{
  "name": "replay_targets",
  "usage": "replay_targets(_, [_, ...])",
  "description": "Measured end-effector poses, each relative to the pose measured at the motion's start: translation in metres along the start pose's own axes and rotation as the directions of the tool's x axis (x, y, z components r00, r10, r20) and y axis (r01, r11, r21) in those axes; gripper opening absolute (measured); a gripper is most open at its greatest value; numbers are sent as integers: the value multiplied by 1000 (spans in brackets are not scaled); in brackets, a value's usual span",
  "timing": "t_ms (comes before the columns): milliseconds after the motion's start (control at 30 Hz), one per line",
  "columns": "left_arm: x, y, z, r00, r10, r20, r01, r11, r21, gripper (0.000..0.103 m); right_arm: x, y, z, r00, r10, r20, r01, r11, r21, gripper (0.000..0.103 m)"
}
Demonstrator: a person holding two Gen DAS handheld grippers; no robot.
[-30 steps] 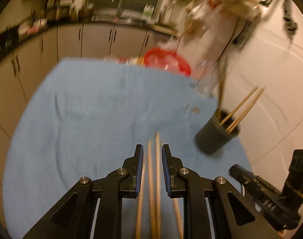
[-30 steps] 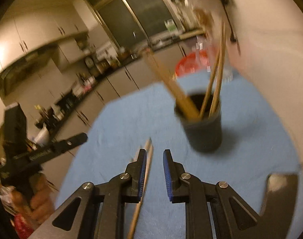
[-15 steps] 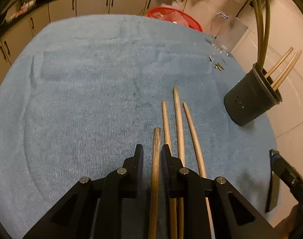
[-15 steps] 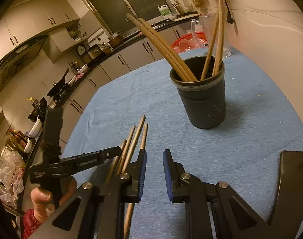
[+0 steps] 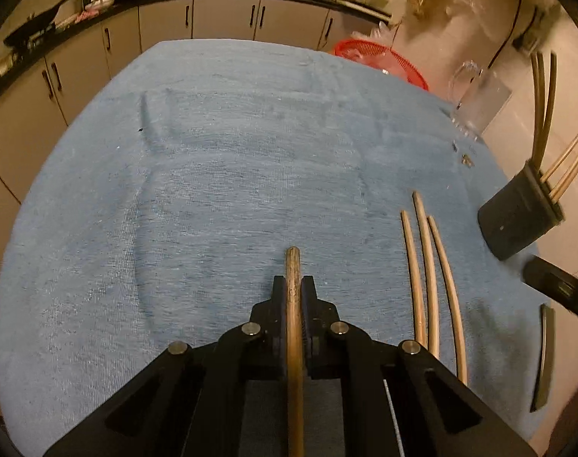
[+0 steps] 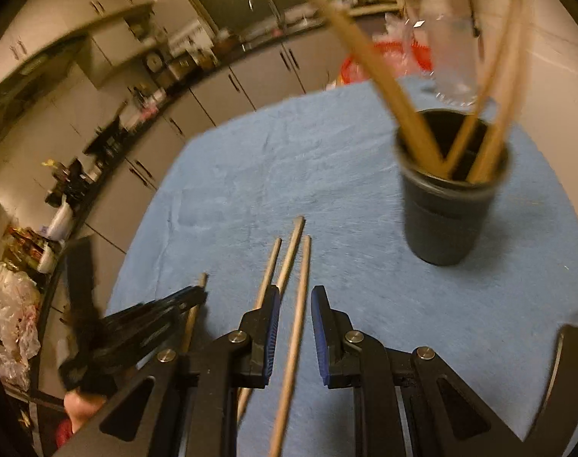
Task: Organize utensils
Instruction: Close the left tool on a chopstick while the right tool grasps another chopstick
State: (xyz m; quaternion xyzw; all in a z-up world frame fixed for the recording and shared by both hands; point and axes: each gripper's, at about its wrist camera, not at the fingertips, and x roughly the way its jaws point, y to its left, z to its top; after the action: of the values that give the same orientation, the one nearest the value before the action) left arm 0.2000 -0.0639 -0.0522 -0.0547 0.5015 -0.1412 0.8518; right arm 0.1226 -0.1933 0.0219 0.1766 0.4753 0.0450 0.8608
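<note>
L tongs (image 5: 293, 293) have just closed on one chopstick (image 5: 293, 304), so we judge the pick secured. Three more (image 5: 427, 266) lie on the blue tabletop (image 5: 212, 190) near the dark cup (image 5: 517, 221). R tongs (image 6: 293, 327) stand apart over one stick w/o pinching. Both point steeply down.

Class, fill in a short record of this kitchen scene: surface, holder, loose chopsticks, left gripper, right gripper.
surface: blue towel
holder: dark cup upright on the towel, several chopsticks standing in it
loose chopsticks: three lying side by side on the towel
left gripper: just closed, shut on one chopstick
right gripper: fingers apart, one loose chopstick in the gap, not pressed
</note>
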Motion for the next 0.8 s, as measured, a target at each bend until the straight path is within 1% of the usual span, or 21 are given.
replay_targets(33, [0, 2, -1, 1000, -16, 8, 16, 1000, 6, 9, 10, 2, 7, 1000, -5, -25, 5, 1000, 18, 19])
replay_targets(100, [-3, 4, -4, 999, -24, 27, 24, 999, 27, 9, 30, 10, 22, 998, -32, -62, 33, 999, 19, 19])
replay_targets(133, [-5, 6, -7, 999, -28, 35, 27, 999, 34, 9, 39, 14, 28, 996, -61, -67, 62, 998, 16, 20])
replay_targets(200, [-6, 8, -8, 998, -46, 44, 45, 998, 35, 9, 53, 18, 38, 993, -92, -79, 93, 996, 10, 20])
replay_targets(333, [-6, 16, -11, 995, -93, 48, 92, 996, 11, 9, 82, 25, 56, 980, -165, -112, 166, 986, -1, 20])
replay_targets(433, [-6, 16, -13, 995, -87, 54, 86, 996, 27, 9, 97, 22, 63, 969, -212, -131, 214, 977, 1, 20])
replay_targets(567, [-8, 14, -14, 996, -66, 58, 63, 997, 49, 9, 113, 17, 66, 964, -209, -165, 211, 977, -6, 20])
replay_targets(633, [-6, 12, -13, 996, -66, 58, 63, 997, 50, 9, 117, 25, 66, 955, -254, -152, 246, 967, -67, 19])
replay_targets(667, [-6, 12, -12, 996, -68, 57, 65, 997, 49, 8, 118, 28, 65, 952, -265, -150, 255, 963, -83, 15])
replay_targets(700, [-4, 10, -11, 996, -70, 58, 67, 997, 49, 8, 118, 29, 64, 955, -254, -153, 243, 966, -84, 9])
replay_targets(767, [-3, 9, -10, 996, -75, 57, 73, 996, 45, 8, 116, 32, 63, 960, -237, -146, 227, 970, -83, 9])
replay_targets(800, [-4, 10, -10, 995, -83, 56, 81, 996, 41, 8, 109, 33, 62, 964, -236, -123, 228, 970, -79, 9])
